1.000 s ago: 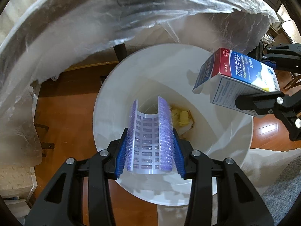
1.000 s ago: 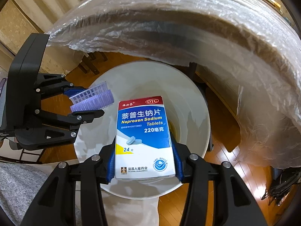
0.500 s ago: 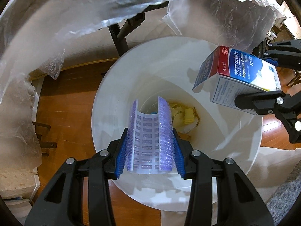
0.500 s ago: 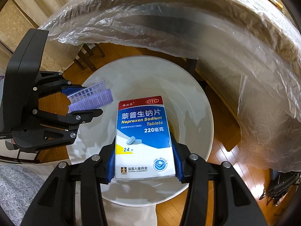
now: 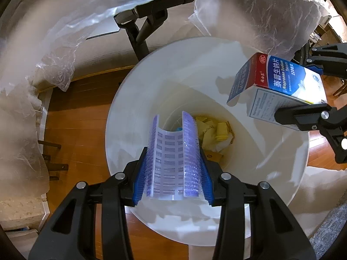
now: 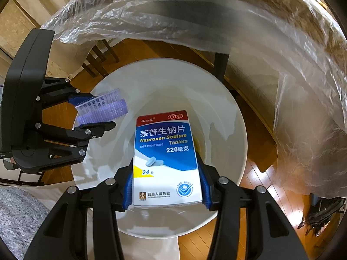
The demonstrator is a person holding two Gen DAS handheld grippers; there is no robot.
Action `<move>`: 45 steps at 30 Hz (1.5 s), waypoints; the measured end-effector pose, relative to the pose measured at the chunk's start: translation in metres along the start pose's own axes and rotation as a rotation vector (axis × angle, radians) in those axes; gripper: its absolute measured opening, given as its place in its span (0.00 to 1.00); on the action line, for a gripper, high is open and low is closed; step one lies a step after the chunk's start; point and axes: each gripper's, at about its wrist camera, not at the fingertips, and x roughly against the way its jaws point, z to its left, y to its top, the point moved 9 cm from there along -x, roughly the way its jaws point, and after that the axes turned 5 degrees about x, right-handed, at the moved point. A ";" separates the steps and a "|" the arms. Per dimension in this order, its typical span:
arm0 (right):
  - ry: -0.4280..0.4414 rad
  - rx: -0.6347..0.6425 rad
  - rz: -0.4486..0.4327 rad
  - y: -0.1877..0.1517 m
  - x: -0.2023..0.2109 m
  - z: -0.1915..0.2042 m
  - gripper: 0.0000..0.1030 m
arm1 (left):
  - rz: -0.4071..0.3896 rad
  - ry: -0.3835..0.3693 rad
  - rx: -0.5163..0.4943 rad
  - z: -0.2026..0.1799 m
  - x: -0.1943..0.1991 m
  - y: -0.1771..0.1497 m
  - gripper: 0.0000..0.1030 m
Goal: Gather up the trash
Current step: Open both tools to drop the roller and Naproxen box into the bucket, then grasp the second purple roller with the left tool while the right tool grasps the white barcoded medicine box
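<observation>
My left gripper (image 5: 172,186) is shut on a purple blister pack (image 5: 172,158) bent into a U, held over the mouth of a white trash bin (image 5: 130,99). Yellow scraps (image 5: 216,130) lie at the bin's bottom. My right gripper (image 6: 166,192) is shut on a blue, red and white medicine box (image 6: 166,153), also over the bin (image 6: 229,117). The box (image 5: 279,86) shows at the right in the left wrist view; the blister pack (image 6: 102,108) shows at the left in the right wrist view.
The bin stands on a wooden floor (image 5: 73,117). A clear plastic sheet (image 6: 195,17) hangs over a table edge above the bin. Dark table legs (image 5: 141,28) stand behind it. A grey rug (image 6: 19,216) lies at the near left.
Both grippers have lowered slightly toward the bin, which looks larger. More of the table legs shows. Both grips are unchanged.
</observation>
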 end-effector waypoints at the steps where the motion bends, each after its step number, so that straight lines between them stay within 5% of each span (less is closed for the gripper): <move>1: -0.002 -0.003 -0.002 0.000 0.001 -0.001 0.46 | -0.015 -0.002 0.005 0.000 0.002 0.001 0.44; 3: -0.006 -0.011 -0.018 0.002 0.003 -0.002 0.53 | -0.034 -0.001 0.018 0.002 0.005 0.004 0.76; 4: -0.010 -0.019 -0.028 0.002 0.006 -0.004 0.70 | -0.048 0.005 0.022 0.003 0.008 0.005 0.80; 6: -0.018 -0.039 -0.072 0.004 0.016 -0.006 0.80 | -0.067 0.004 0.026 0.004 0.015 0.005 0.81; 16: -0.073 -0.058 -0.250 0.009 0.111 -0.012 0.80 | -0.162 0.001 0.052 0.013 0.091 -0.001 0.81; 20: -0.152 -0.011 -0.486 0.039 0.203 -0.008 0.91 | -0.377 -0.003 0.050 0.024 0.183 0.025 0.87; 21: -0.167 -0.008 -0.550 0.047 0.222 -0.008 0.96 | -0.468 0.023 0.063 0.033 0.212 0.037 0.98; 23: -0.198 -0.013 -0.700 0.069 0.263 -0.013 0.96 | -0.634 0.085 0.109 0.053 0.255 0.062 0.99; 25: -0.218 -0.060 -0.784 0.096 0.290 -0.026 0.96 | -0.718 0.147 0.160 0.072 0.276 0.082 0.99; 32: -0.252 -0.052 -0.745 0.197 0.283 -0.061 0.96 | -0.625 0.245 0.216 0.115 0.247 0.154 0.99; 36: -0.213 -0.085 -0.688 0.243 0.260 -0.079 0.96 | -0.593 0.291 0.200 0.128 0.225 0.169 0.99; 45: -0.172 -0.092 -0.544 0.325 0.188 -0.104 0.96 | -0.517 0.263 0.210 0.144 0.175 0.202 0.99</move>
